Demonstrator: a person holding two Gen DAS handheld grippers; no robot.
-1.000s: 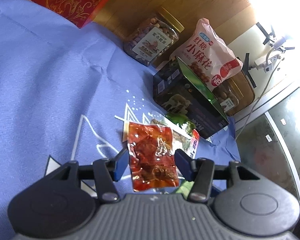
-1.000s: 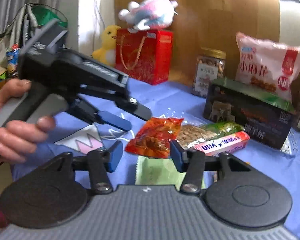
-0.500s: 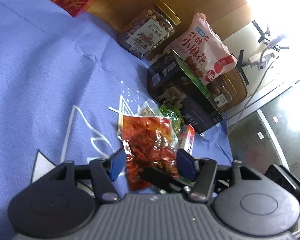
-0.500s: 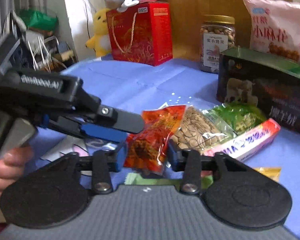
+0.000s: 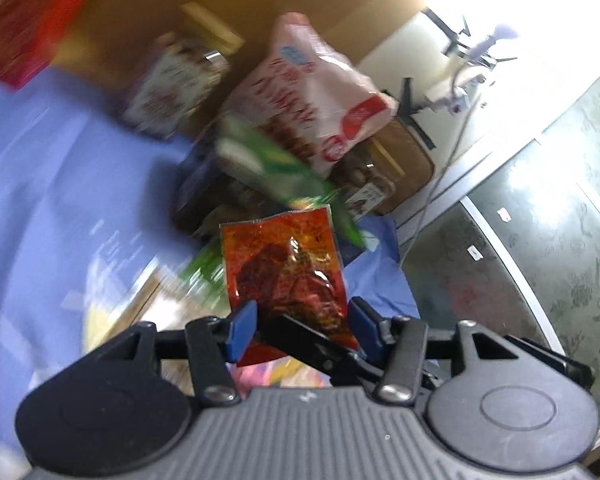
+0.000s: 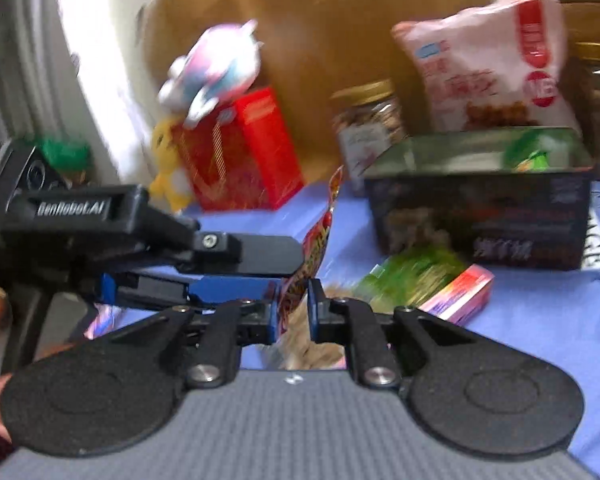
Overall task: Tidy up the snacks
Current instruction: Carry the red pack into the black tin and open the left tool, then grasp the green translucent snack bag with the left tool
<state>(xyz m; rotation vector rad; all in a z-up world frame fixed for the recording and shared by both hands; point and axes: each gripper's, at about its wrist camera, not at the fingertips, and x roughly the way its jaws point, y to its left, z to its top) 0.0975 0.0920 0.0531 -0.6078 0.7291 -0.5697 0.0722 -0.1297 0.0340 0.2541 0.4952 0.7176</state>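
Observation:
A red snack packet (image 5: 288, 264) is held up off the blue cloth. My right gripper (image 6: 292, 312) is shut on its lower edge (image 6: 314, 240), seen edge-on. My left gripper (image 5: 300, 328) is open, its blue pads on either side of the packet without touching it. The right gripper's fingers (image 5: 312, 340) cross the left wrist view below the packet. A dark open box (image 6: 480, 208) with a green inside stands behind. A green packet (image 6: 412, 276), a pink bar (image 6: 460, 292) and a packet of seeds (image 6: 304, 348) lie on the cloth.
A pink-white snack bag (image 6: 488, 60) and a nut jar (image 6: 368, 124) stand behind the box. A red gift bag (image 6: 236, 152) with plush toys is at the back left. The table's right edge (image 5: 396, 264) drops to a tiled floor.
The right gripper has closed on the red packet and lifted it off the cloth. Both views are blurred by motion. The left gripper stays open around the packet.

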